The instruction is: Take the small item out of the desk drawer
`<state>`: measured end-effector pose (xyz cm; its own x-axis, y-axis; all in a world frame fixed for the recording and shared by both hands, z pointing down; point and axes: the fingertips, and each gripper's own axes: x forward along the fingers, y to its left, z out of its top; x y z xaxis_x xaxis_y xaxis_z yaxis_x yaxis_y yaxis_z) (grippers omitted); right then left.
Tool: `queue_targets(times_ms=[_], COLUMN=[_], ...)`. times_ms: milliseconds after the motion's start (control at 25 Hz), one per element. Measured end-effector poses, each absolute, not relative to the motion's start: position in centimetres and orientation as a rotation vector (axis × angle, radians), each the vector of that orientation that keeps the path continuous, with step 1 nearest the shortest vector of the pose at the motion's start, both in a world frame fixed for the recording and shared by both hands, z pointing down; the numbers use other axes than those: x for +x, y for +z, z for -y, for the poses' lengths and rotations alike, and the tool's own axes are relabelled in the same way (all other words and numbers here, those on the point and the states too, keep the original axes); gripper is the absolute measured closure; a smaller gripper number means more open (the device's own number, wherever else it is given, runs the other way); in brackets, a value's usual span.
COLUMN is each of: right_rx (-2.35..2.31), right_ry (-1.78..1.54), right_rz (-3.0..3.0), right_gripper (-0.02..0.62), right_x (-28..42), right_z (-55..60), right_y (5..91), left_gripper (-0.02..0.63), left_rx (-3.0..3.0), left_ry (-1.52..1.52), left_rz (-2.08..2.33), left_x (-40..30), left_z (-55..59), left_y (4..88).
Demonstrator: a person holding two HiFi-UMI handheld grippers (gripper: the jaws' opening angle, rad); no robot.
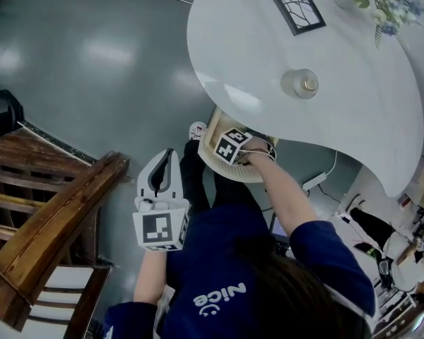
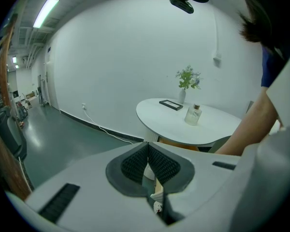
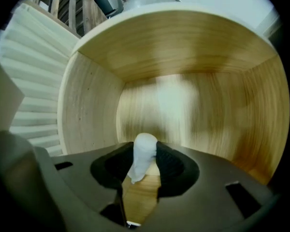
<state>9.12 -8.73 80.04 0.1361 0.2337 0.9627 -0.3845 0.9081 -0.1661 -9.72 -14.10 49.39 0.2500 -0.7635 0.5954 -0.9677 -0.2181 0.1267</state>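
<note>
right gripper (image 3: 145, 154), inside the curved pale-wood desk drawer (image 3: 193, 81), pinches the small white item (image 3: 144, 146) between its pads, ready to lift | left gripper (image 2: 147, 153) closed, empty, held clear

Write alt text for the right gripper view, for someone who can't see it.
The right claw pinches a small white item between its dark pads, inside a curved light-wood drawer. A pale ribbed surface shows beyond it at upper left.
</note>
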Motion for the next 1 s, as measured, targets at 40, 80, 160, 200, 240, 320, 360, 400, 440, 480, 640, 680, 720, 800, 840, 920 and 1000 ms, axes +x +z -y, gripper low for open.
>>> queue_targets(times_ms=[40,80,160,200,240,320,360,400,440,480,640,680,720,800,840,920,1000], right_rx=[0.141,0.153,0.181,0.193,0.205,0.229,0.241,0.251,0.261,0.272,0.33,0.345,0.36,0.395,0.414,0.451,0.479], right_ry=[0.445,0.444,0.445,0.447,0.448,0.447,0.445,0.44,0.432,0.424,0.422,0.427,0.431,0.443,0.45,0.462,0.474], right_rz=[1.38,1.397,1.428,1.439,1.449,1.475,1.492,1.511,1.531,1.55,1.623,1.639,1.654,1.683,1.698,1.728,1.756], right_gripper=[0.44,0.44,0.44,0.44,0.44,0.442,0.442,0.442,0.442,0.442,0.443,0.443,0.443,0.443,0.443,0.443,0.443], right_x=[8.9,8.7,8.3,8.3,8.2,8.1,7.9,7.6,7.4,7.2,6.8,6.8,6.7,6.6,6.5,6.4,6.3], right_z=[8.9,9.1,9.2,9.2,9.3,9.5,9.7,9.8,9.9,10.0,10.5,10.7,10.9,11.3,11.5,11.9,12.1], right_y=[79.7,79.4,78.6,78.2,77.7,76.8,76.3,75.8,75.3,74.7,72.3,71.8,71.2,70.0,69.4,68.2,67.0], left_gripper=[0.601,0.602,0.601,0.601,0.601,0.601,0.601,0.601,0.601,0.601,0.601,0.601,0.601,0.601,0.601,0.601,0.601], left_rx=[2.063,2.07,2.084,2.092,2.101,2.116,2.121,2.123,2.126,2.13,2.166,2.18,2.193,2.217,2.228,2.248,2.267], left_ry=[0.563,0.559,0.552,0.547,0.542,0.536,0.537,0.541,0.543,0.542,0.518,0.511,0.508,0.503,0.5,0.494,0.49], left_rz=[1.572,1.571,1.569,1.567,1.566,1.565,1.565,1.566,1.566,1.565,1.542,1.532,1.524,1.509,1.502,1.482,1.458], left_x=[-9.6,-9.5,-9.2,-9.1,-9.0,-8.8,-8.7,-8.7,-8.7,-8.6,-7.8,-7.5,-7.2,-6.7,-6.5,-6.0,-5.4], left_z=[14.2,14.2,14.3,14.4,14.5,14.8,15.0,15.1,15.2,15.3,15.7,15.9,16.1,16.6,16.9,17.3,17.6], left_y=[49.2,49.1,48.7,48.5,48.3,48.0,47.8,47.6,47.4,47.2,46.9,46.8,46.6,46.3,46.2,46.0,45.8])
